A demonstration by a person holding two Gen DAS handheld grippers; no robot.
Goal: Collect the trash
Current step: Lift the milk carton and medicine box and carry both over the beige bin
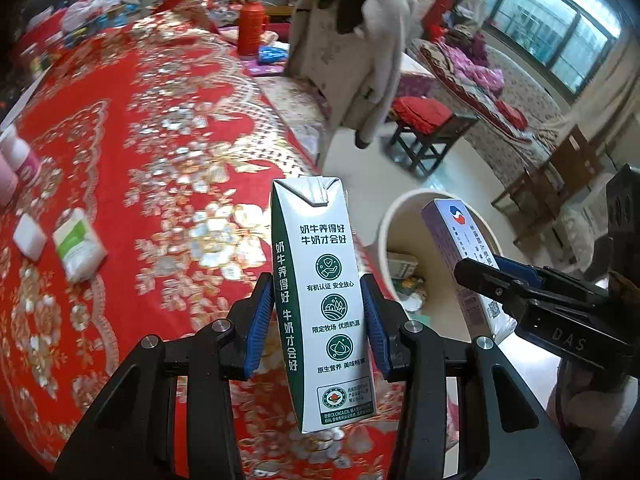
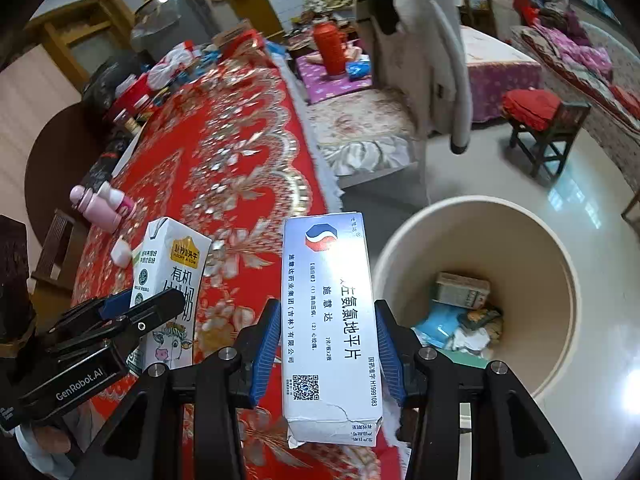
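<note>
My left gripper (image 1: 318, 316) is shut on a white and green milk carton (image 1: 320, 280), held upright above the edge of the red tablecloth (image 1: 140, 128). The carton also shows in the right wrist view (image 2: 172, 280). My right gripper (image 2: 326, 340) is shut on a white medicine box (image 2: 328, 320), held beside the cream trash bin (image 2: 552, 264). The box also shows in the left wrist view (image 1: 460, 256), over the bin (image 1: 390, 224). The bin holds several pieces of trash (image 2: 460, 312).
On the table lie a small tissue pack (image 1: 78, 244), a white block (image 1: 29, 236) and pink bottles (image 2: 102, 204). Clutter sits at the far end (image 1: 88, 12). A chair with a coat (image 1: 360, 48) and a stool with a red cushion (image 2: 540, 120) stand on the floor.
</note>
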